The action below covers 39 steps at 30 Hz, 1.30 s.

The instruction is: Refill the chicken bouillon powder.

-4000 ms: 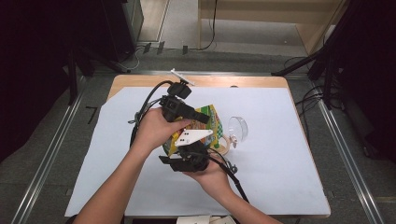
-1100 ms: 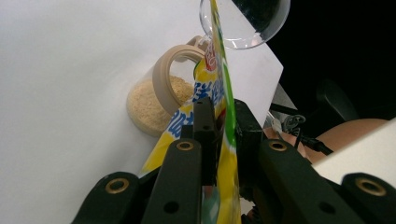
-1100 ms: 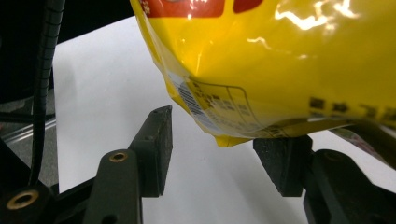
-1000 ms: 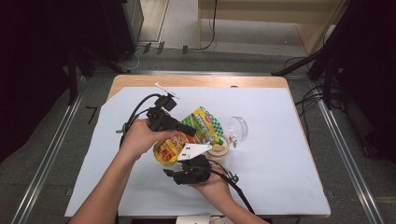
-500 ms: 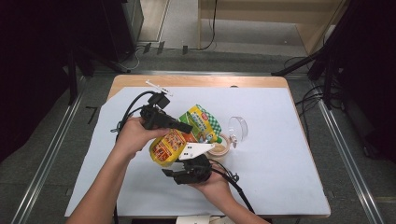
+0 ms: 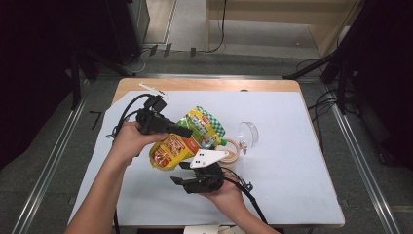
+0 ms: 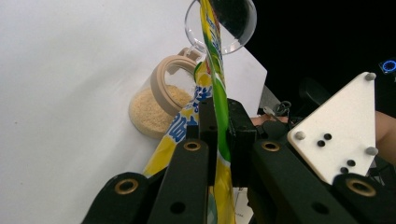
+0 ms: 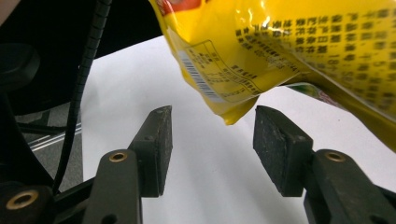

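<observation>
In the high view the white sheet (image 6: 292, 161) covering the table (image 6: 204, 84) lies bare along its left edge and across the whole right half, so open room sits on both flanks. Left of centre, the left gripper (image 6: 187, 132) pinches the yellow-green pouch (image 6: 187, 139) by its edge; in the left gripper view the jaws press flat against it. The pouch hangs tilted at frame centre, above the sheet. Below it, the right gripper (image 6: 184, 174) stands with jaws apart and nothing between them; the pouch's corner hangs just above the gap. Right of the pouch, an open jar (image 6: 233, 150) of tan granules rests, its clear lid (image 6: 248, 134) flipped back.
</observation>
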{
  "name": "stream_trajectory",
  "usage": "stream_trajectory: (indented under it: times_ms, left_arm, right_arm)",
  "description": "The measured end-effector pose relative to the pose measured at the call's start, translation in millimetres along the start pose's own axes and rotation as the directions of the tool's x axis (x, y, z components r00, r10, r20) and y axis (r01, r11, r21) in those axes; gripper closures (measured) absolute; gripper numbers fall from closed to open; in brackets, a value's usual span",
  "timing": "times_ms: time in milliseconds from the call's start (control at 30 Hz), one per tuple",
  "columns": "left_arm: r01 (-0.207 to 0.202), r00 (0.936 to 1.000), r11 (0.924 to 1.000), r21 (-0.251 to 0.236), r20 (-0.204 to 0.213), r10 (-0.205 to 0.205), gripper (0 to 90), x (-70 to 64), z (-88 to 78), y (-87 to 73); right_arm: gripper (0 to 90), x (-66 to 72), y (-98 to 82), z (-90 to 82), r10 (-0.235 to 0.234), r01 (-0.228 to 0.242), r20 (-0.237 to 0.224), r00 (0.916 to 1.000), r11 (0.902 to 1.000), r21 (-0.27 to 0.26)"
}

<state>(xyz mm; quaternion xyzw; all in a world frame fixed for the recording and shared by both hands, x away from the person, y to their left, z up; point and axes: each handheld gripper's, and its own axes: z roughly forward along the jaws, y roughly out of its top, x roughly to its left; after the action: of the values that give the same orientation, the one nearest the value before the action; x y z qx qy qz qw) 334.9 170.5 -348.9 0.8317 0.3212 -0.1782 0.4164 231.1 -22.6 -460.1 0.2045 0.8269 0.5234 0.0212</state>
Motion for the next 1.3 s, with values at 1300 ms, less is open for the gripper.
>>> stream_trajectory:
  times_ms: [1300]
  left_arm:
    - [0.021, 0.9996, 0.9971, -0.074, -0.020, -0.023, 88.6, 26.9, -5.1, -7.5]
  right_arm:
    - [47.3, 2.1, -3.7, -42.9, 0.033, -0.033, 0.047, 0.9984, 0.9994, 0.003]
